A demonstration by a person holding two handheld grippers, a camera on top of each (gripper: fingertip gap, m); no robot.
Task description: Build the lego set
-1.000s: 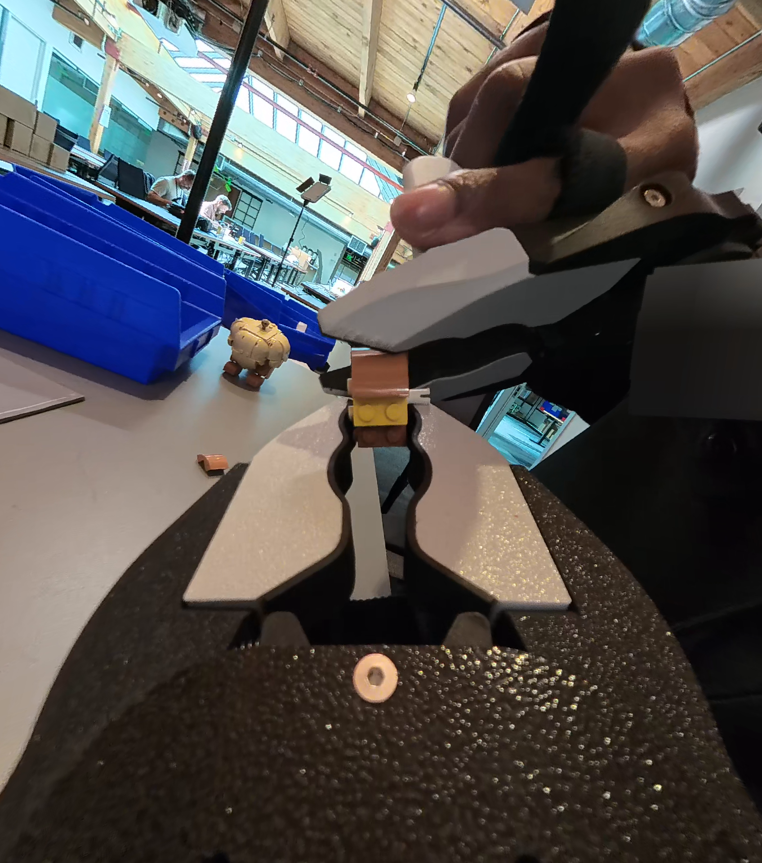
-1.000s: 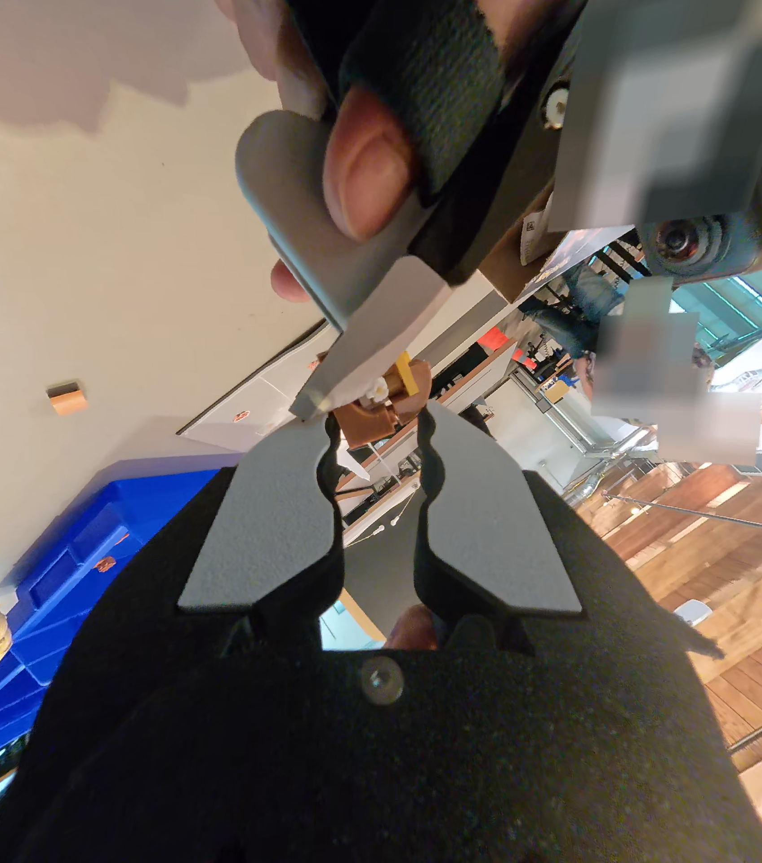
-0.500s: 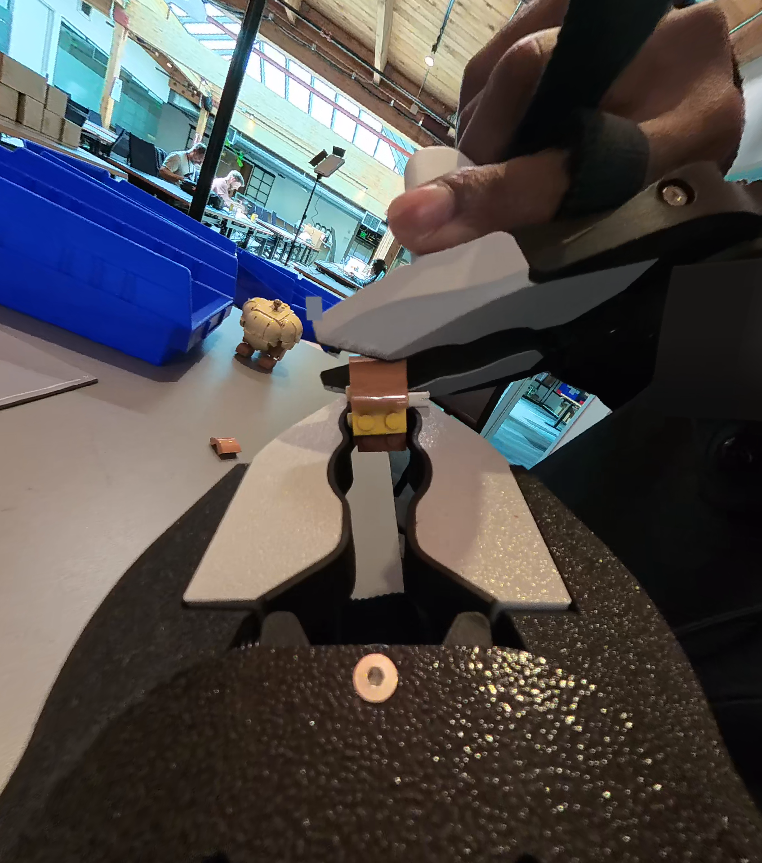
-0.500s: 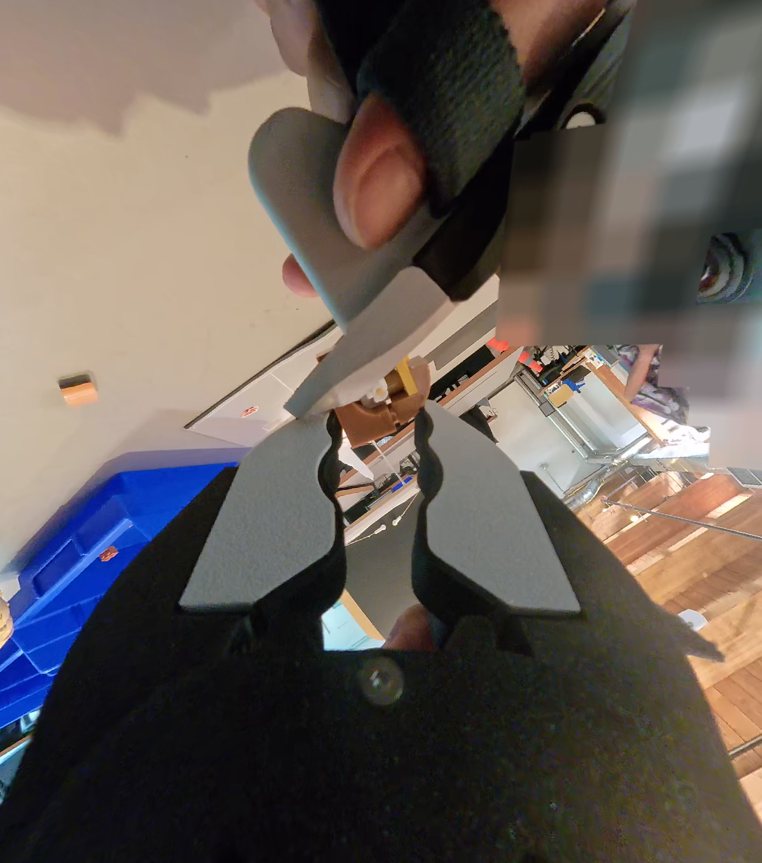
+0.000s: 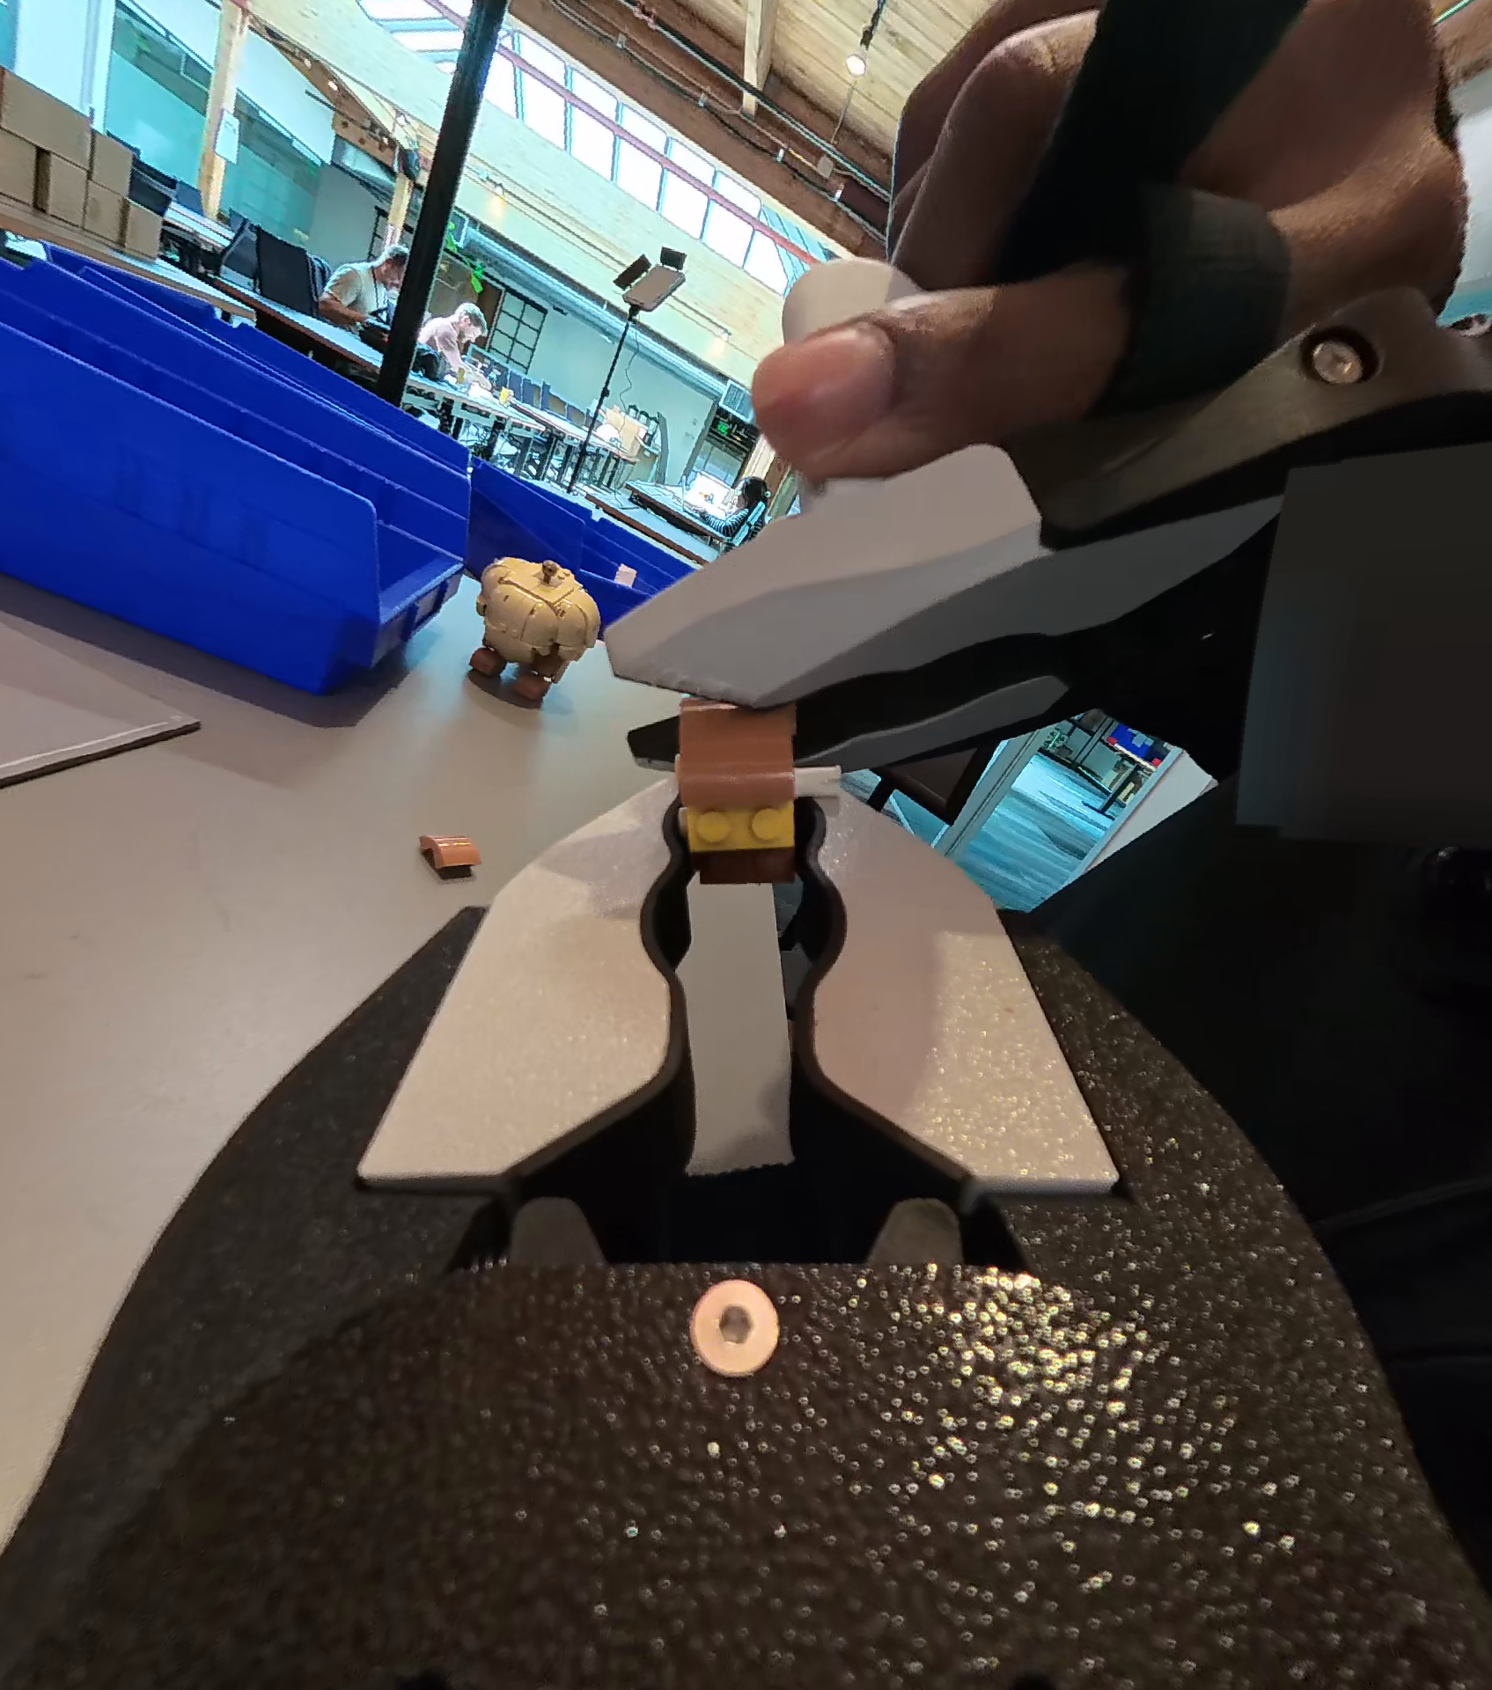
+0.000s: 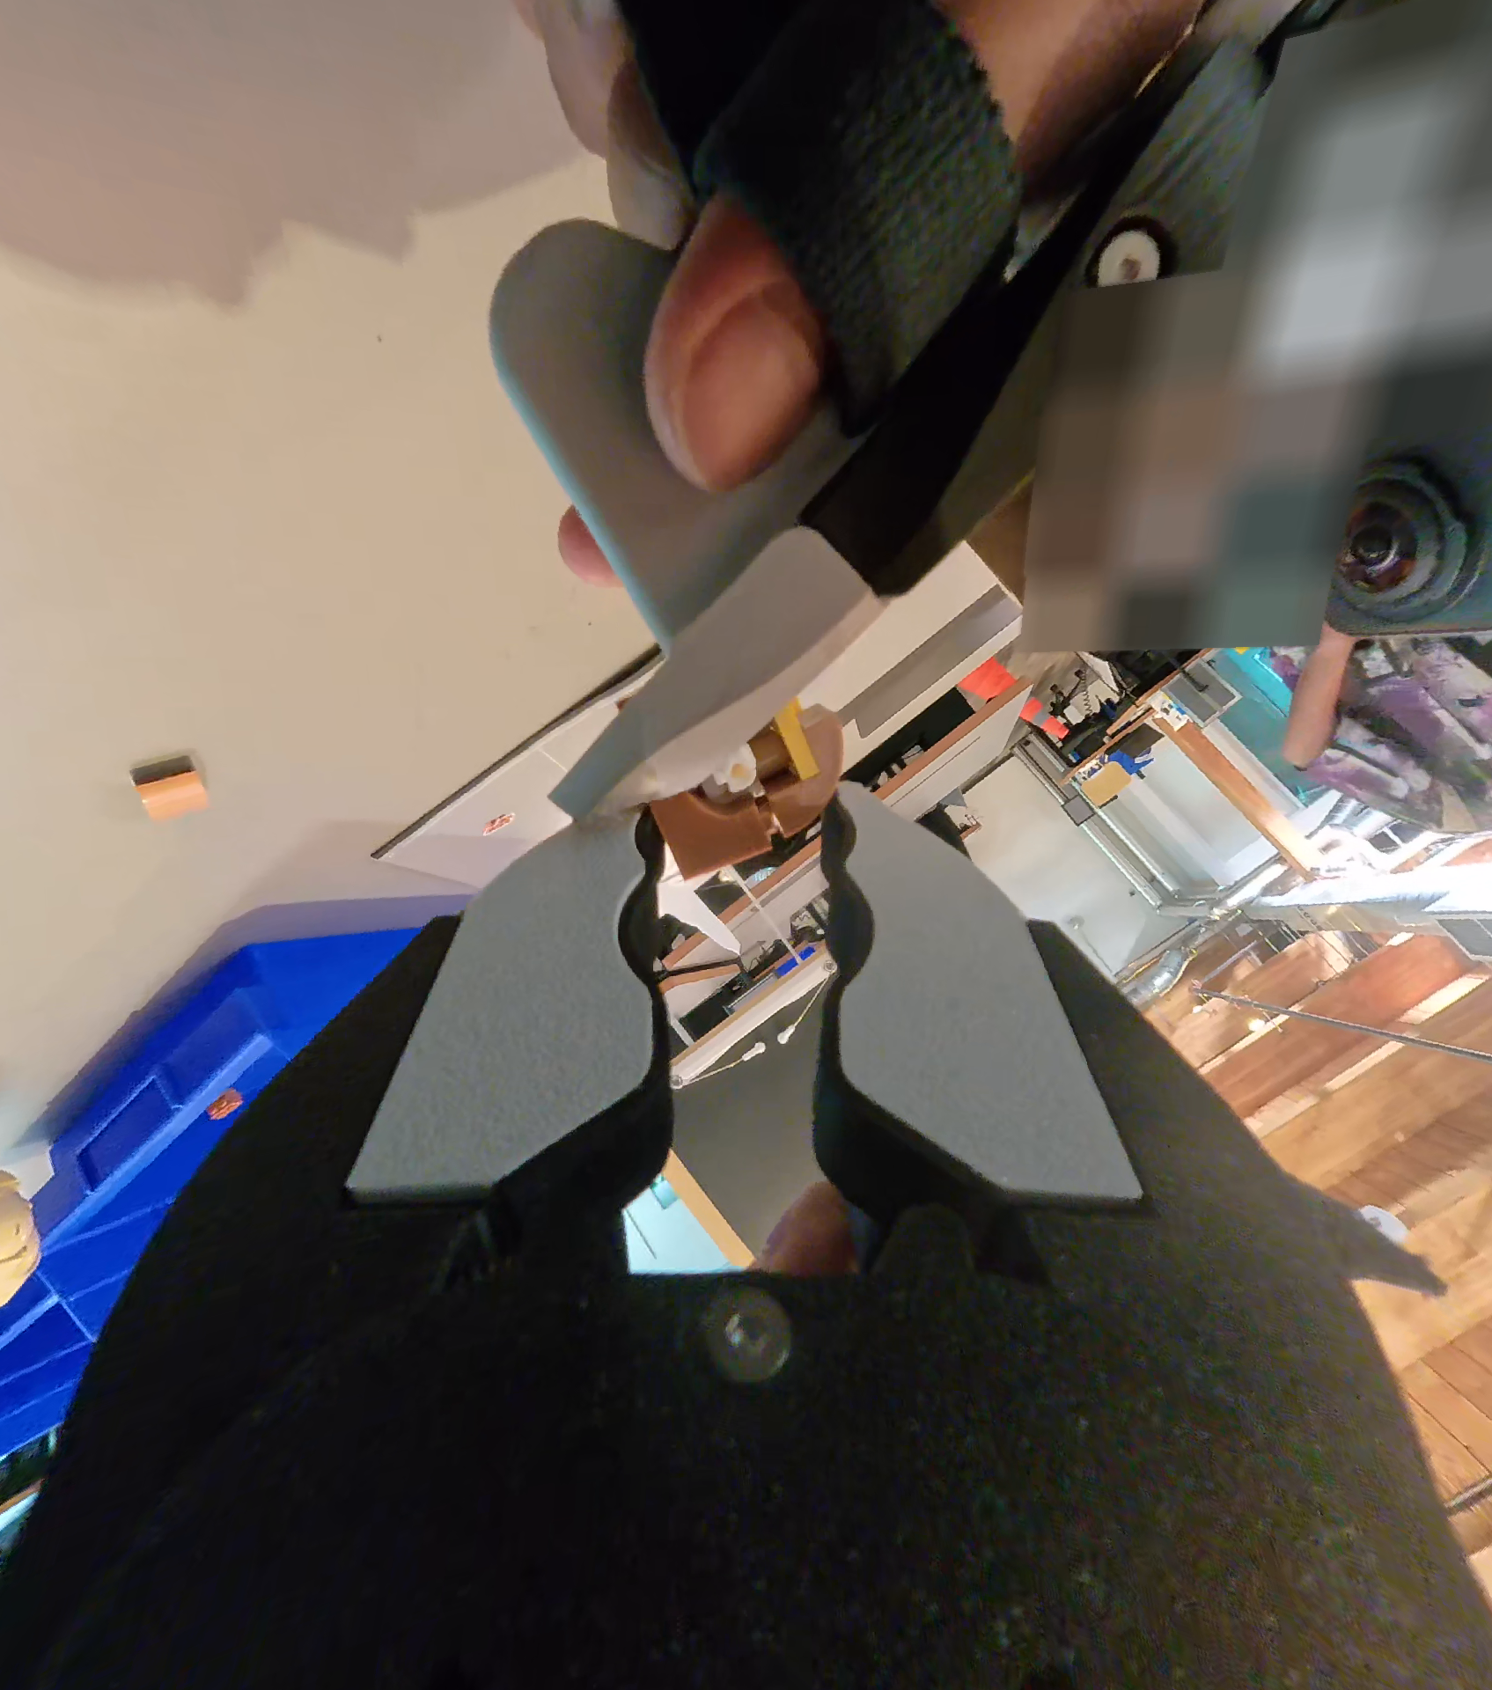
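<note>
The left gripper (image 5: 737, 846) is held low over the grey table (image 5: 129, 960), its fingers pointing forward and a little upward. Its two fingertips pinch a small stack of toy bricks (image 5: 735, 797) by the lower part: a yellow brick with two studs facing the camera, on a dark brown piece. The stack is lifted off the table and stands almost upright, its long axis running from bottom to top.

The right gripper (image 6: 737, 823) comes from the right side and is rolled over, so one finger lies above the other. A hand (image 5: 1089, 256) holds it, one finger strapped on it. Its fingers close on the light brown top piece of the same stack, the upper one pressing on top.

Behind stand blue bins (image 5: 175, 475) and a beige brick figure (image 5: 536, 617); a small brown piece (image 5: 449, 852) lies on the table nearby.
</note>
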